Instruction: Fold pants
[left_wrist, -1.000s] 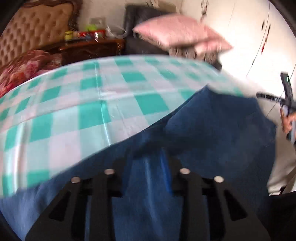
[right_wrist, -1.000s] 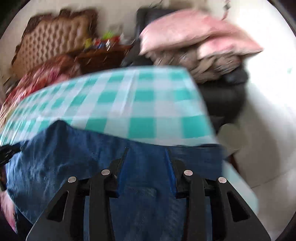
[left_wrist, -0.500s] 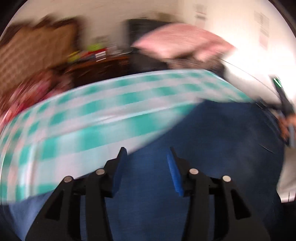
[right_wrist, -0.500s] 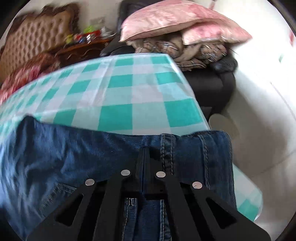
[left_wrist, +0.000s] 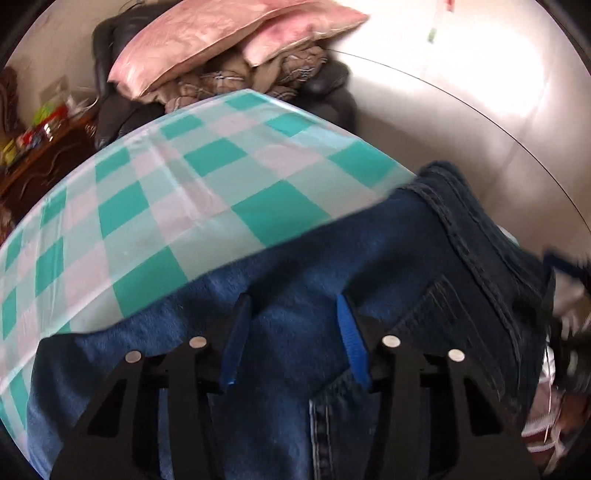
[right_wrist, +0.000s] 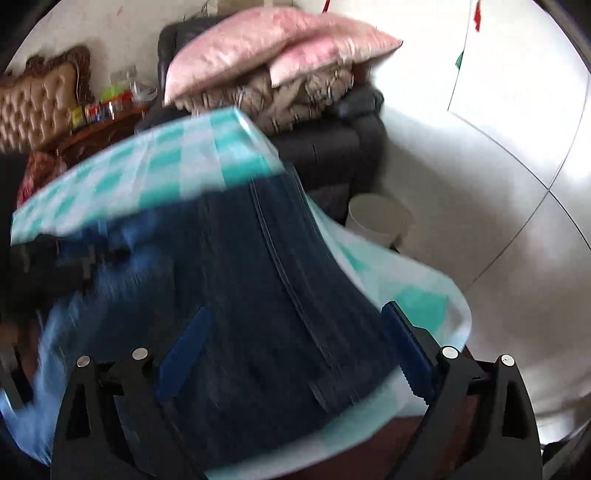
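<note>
Dark blue jeans (left_wrist: 369, 266) lie on the near part of a table with a teal and white checked cloth (left_wrist: 184, 192). The waistband reaches the table's right edge. My left gripper (left_wrist: 291, 328) is open just above the denim, with nothing between its blue pads. In the right wrist view the jeans (right_wrist: 240, 266) fill the near table corner, blurred by motion. My right gripper (right_wrist: 295, 328) is wide open over them and holds nothing.
A black armchair (right_wrist: 332, 147) piled with pink pillows (right_wrist: 266, 48) and blankets stands behind the table. A white bin (right_wrist: 380, 218) sits on the floor by the table corner. A wooden side table (left_wrist: 44, 147) with small items stands at the back left.
My right gripper, shut on the waistband half a second ago, has let go and opened wide. My left gripper opened earlier and stays open. The jeans now lie on the table.
</note>
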